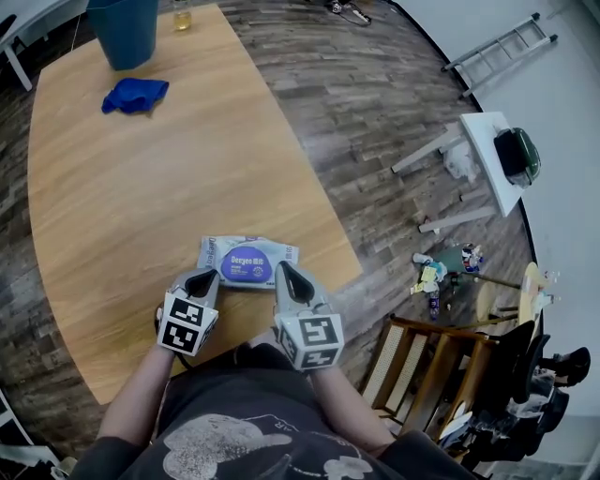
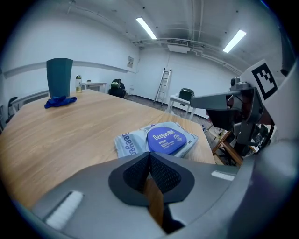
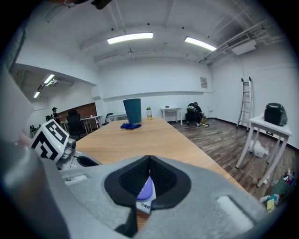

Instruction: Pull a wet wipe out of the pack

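Wet wipe pack lies flat on the wooden table, near the table's close edge, right in front of both grippers. The left gripper has its jaws pressed together with nothing between them, and its tip is by the pack's near left corner. The right gripper has its jaws together too, with nothing in them (a bit of the pack peeks out under the tips). Its tip is at the pack's near right side. I cannot tell if either tip touches the pack. The round blue lid on top of the pack is down flat. A person holds both grippers close to their body. Far off on the table lies a crumpled blue cloth, just beside a tall teal bin, and a small bottle stands near the far end. On the floor to the right are a little white table, a ladder lying down and a wooden chair.
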{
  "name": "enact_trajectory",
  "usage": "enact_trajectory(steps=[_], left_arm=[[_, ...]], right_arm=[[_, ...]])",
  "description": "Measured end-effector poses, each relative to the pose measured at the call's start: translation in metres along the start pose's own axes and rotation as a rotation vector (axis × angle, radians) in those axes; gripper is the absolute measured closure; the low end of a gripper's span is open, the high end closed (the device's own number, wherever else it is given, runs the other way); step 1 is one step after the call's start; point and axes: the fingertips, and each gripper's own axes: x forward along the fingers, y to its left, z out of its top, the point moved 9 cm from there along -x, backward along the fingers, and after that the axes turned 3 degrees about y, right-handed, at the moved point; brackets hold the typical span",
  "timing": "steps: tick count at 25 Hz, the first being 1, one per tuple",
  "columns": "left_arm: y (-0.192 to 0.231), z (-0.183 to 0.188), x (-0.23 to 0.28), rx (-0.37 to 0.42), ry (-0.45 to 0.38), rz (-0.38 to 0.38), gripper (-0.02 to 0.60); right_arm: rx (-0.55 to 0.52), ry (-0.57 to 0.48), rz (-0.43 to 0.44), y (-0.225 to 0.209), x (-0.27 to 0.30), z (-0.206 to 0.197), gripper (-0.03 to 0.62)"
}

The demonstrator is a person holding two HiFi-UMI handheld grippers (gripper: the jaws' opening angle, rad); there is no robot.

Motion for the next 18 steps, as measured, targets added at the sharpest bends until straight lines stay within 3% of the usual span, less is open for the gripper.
enact_trajectory(steps=[6, 18], left_arm=[[-0.002, -0.001, 0.006, -0.021, 0.017, -0.016, 0.563], [-0.003, -0.006, 0.018, -0.059, 0.108, 0.034, 0.563]], right_arm=[[-0.023, 0.037, 0.018, -0.003, 0.011, 0.0, 0.602], [-0.141, 0.136, 0.223, -0.008, 0.045, 0.002, 0.602]])
